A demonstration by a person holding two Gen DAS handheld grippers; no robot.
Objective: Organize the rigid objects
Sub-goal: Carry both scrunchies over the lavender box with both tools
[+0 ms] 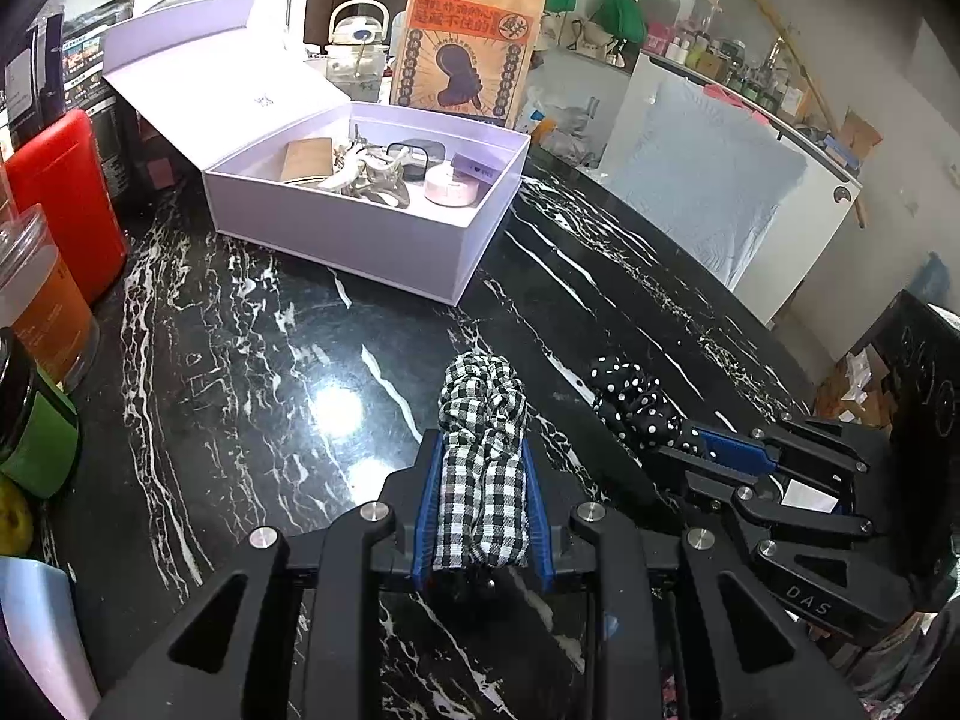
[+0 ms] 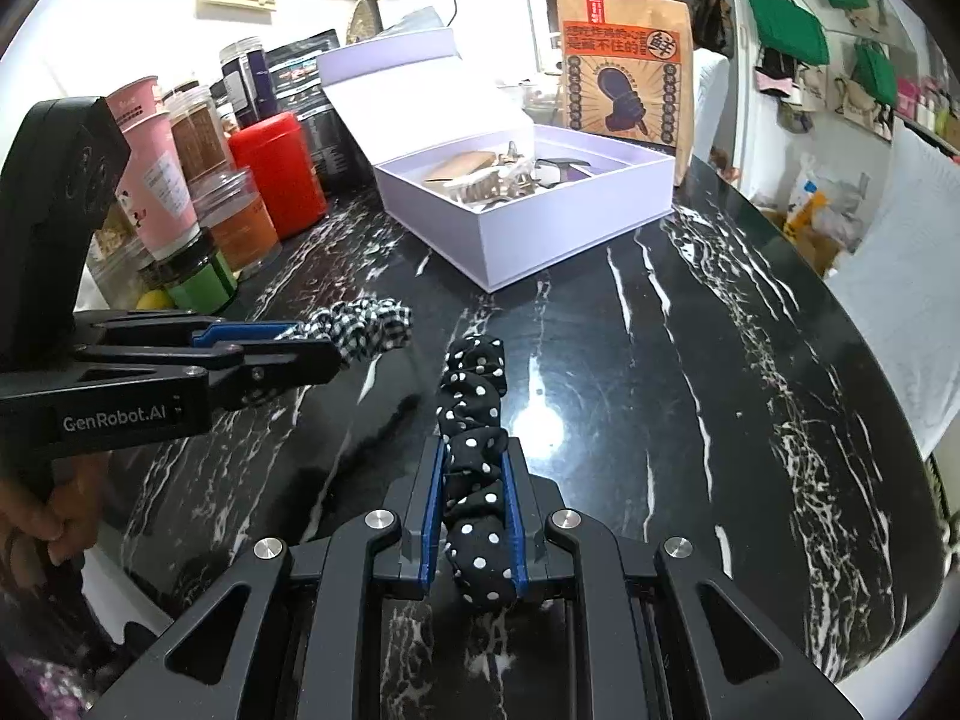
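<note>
My left gripper [image 1: 480,450] is shut on a black-and-white checked scrunchie [image 1: 483,420] and holds it over the black marble table [image 1: 270,360]. My right gripper [image 2: 474,456] is shut on a black scrunchie with white dots [image 2: 474,414]. Each shows in the other view: the dotted scrunchie [image 1: 636,402] at the right, the checked scrunchie [image 2: 366,324] at the left. An open lilac box [image 1: 372,228] stands further back, holding hair clips [image 1: 366,171], glasses, a brown card and a pink round case [image 1: 450,186]. The box also shows in the right wrist view [image 2: 540,234].
Jars, cups and a red canister [image 2: 279,171] line the table's left side. A printed paper bag [image 2: 624,72] stands behind the box. The table's curved edge [image 2: 870,312] runs along the right, with a white cloth-covered cabinet [image 1: 720,198] beyond.
</note>
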